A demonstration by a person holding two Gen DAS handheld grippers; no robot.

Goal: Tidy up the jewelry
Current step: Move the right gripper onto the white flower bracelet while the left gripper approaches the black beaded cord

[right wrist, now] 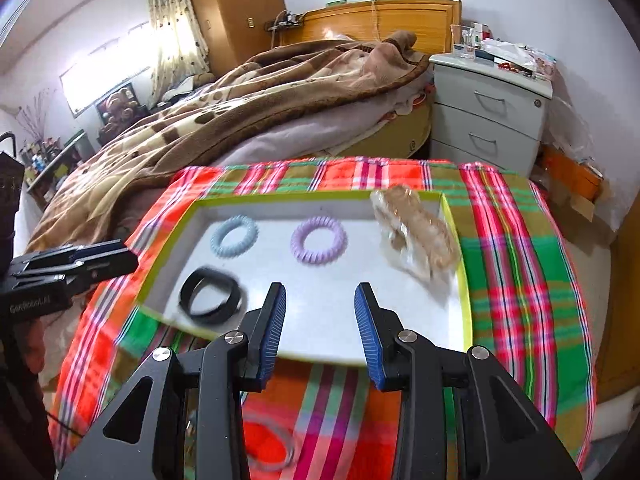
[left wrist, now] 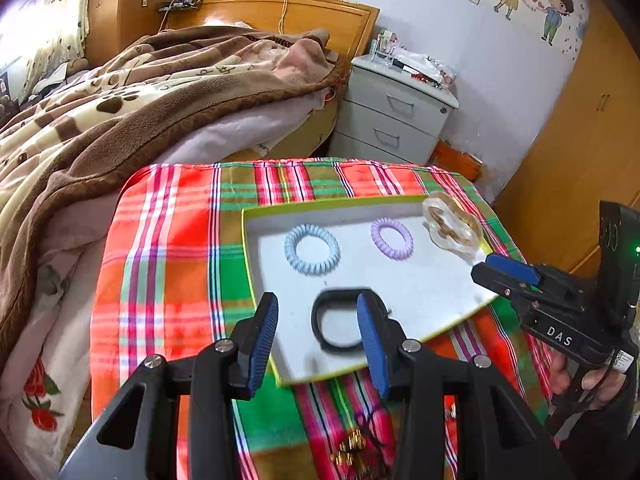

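Observation:
A shallow white tray with a yellow-green rim (left wrist: 245,232) (right wrist: 456,232) lies on the plaid-covered table. In it are a light blue coil hair tie (left wrist: 312,250) (right wrist: 235,236), a purple coil hair tie (left wrist: 391,238) (right wrist: 318,240), a black bracelet (left wrist: 340,322) (right wrist: 210,295) and a clear bag holding a gold chain (left wrist: 452,222) (right wrist: 416,236). My left gripper (left wrist: 318,340) is open, its fingers either side of the black bracelet. My right gripper (right wrist: 320,320) is open and empty above the tray's near edge; it also shows in the left wrist view (left wrist: 508,270).
Gold and dark jewellery (left wrist: 356,448) lies on the plaid cloth (left wrist: 168,280) below my left gripper. A thin grey ring (right wrist: 276,448) lies on the cloth below my right gripper. A bed with a brown blanket (left wrist: 120,112) stands behind, a white nightstand (left wrist: 396,116) beside it.

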